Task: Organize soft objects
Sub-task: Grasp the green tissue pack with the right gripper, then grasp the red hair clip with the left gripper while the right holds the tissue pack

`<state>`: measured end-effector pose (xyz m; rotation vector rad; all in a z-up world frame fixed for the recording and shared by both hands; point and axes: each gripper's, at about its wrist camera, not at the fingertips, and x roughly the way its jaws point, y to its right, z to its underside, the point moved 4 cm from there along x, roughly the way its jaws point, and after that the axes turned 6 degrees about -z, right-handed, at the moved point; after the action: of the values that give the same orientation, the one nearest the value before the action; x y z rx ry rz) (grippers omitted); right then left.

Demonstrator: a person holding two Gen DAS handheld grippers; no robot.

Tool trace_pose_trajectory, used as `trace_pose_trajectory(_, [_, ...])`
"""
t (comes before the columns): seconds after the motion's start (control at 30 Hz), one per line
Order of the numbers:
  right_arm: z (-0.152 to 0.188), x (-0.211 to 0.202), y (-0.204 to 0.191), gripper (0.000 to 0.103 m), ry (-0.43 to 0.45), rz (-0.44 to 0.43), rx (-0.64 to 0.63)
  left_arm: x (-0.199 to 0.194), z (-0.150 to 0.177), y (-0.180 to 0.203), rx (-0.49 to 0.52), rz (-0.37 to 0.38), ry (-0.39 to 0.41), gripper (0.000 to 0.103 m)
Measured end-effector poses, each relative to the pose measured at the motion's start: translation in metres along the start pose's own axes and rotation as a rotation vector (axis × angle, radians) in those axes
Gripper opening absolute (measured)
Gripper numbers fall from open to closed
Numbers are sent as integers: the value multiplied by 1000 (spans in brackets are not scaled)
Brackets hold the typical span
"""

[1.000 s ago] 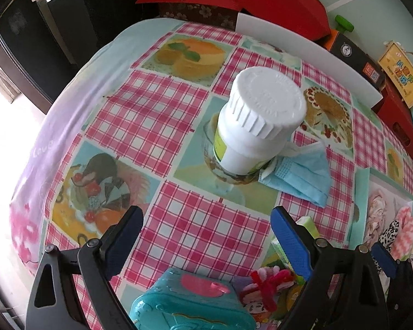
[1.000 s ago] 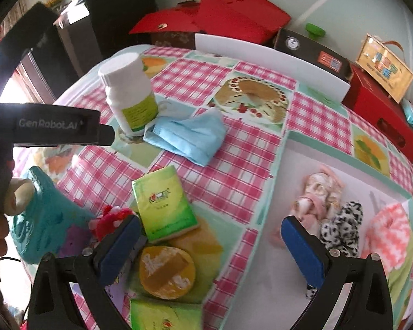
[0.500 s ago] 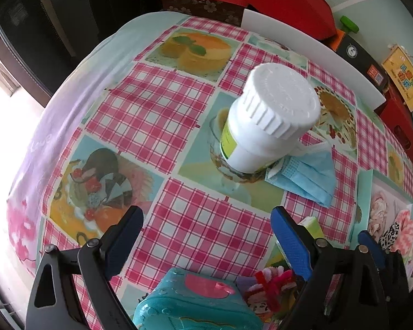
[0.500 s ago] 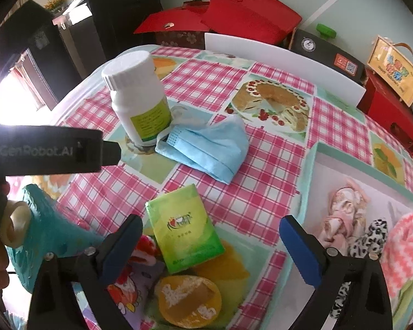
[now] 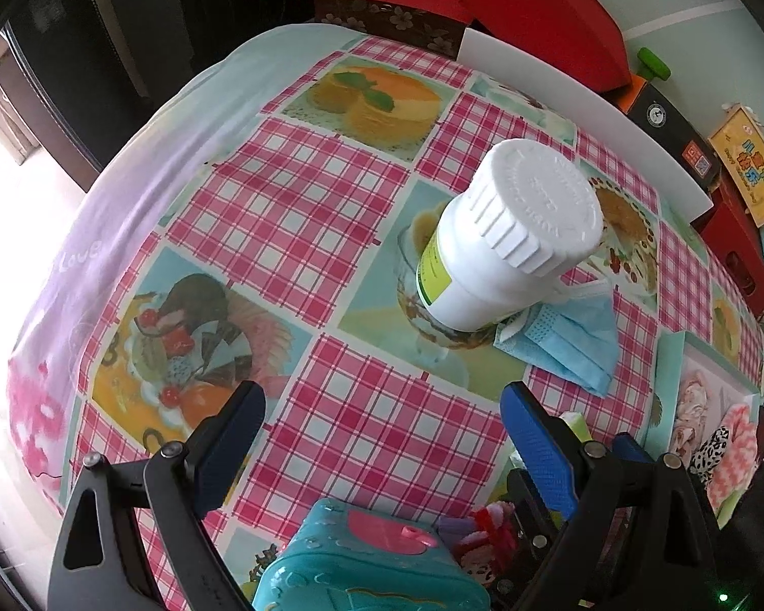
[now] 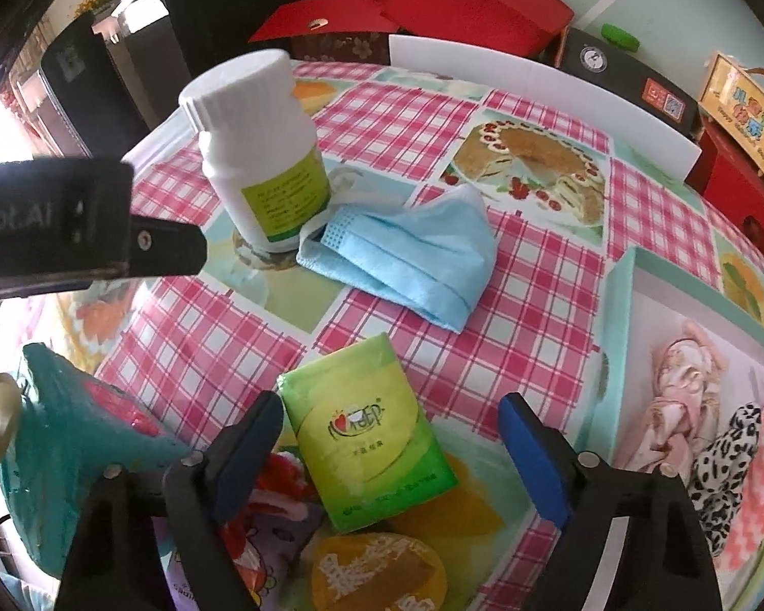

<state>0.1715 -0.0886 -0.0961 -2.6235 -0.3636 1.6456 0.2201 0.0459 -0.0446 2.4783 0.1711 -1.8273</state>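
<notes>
Tablecloth of pink gingham and dessert pictures (image 6: 392, 305) covers the whole table. Toward its right edge lies a shallow white tray with a pale green rim (image 6: 631, 275), holding bunched soft cloths in peach, leopard print and pink zigzag (image 6: 708, 438). Near the table's middle stands an upright white plastic bottle with a ribbed cap and green label (image 6: 260, 147), and a crumpled pale blue face mask (image 6: 412, 254) touches its base. A teal plastic case (image 5: 361, 565) sits at the near edge. Nearer than the mask lies a green tissue packet (image 6: 366, 433), flat on the cloth.

Right gripper (image 6: 389, 453) straddles that packet with jaws closing, pads not yet touching it. Left gripper (image 5: 382, 448) hangs released, jaws wide over bare cloth, nothing between them.
</notes>
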Motion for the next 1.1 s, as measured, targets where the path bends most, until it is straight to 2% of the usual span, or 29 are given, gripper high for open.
trace_pose_trajectory(0.23, [3,-5,18,80,5,-1,58,0,0,1,-4,4,-1,94])
trace_pose_trajectory(0.37, [3,-8,26,68,9,-15,78,-1,1,1,3,4,-1,94])
trace_pose_trajectory(0.53, [4,-9,24,60,8,-33,75,-1,0,2,12,7,-1,94])
trace_pose_trajectory(0.67, [5,-11,21,55,6,-39,63,-2,1,7,32,34,-6,94])
trace_pose_trajectory(0.7, [5,-11,21,51,5,-43,62,-3,1,8,36,41,-7,94])
trace_pose_trajectory(0.8, [7,-15,23,50,4,-58,71,-6,1,12,54,45,-5,94])
trace_pose_trajectory(0.93, [12,-21,31,50,12,-93,102,-13,2,20,104,33,2,94])
trace_pose_trajectory(1.1, [12,-26,35,50,24,-136,131,-18,6,39,243,51,-17,94])
